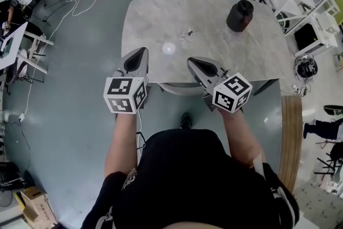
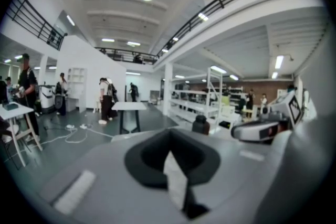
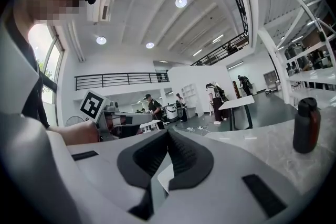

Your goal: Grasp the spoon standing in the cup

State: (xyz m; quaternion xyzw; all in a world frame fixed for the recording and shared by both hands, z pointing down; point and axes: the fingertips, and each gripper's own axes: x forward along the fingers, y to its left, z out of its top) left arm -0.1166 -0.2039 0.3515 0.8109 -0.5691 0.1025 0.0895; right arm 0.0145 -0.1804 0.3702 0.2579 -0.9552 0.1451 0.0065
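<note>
1. Counting grippers: two. The left gripper (image 1: 142, 52) has its jaws pressed together with nothing between them; the right gripper (image 1: 191, 61) is likewise pressed together and empty.
2. Marker cubes: two, a left cube (image 1: 125, 95) and a right cube (image 1: 232, 93). Their faces show black-and-white square patterns, not letters.
3. Dark container (image 1: 239, 15): one, upright on the grey table (image 1: 257, 56), ahead and to the right of the right gripper, well apart. The spoon cannot be made out.
4. Small object (image 1: 187, 35): one, ahead between both grippers, too small to identify.
</note>
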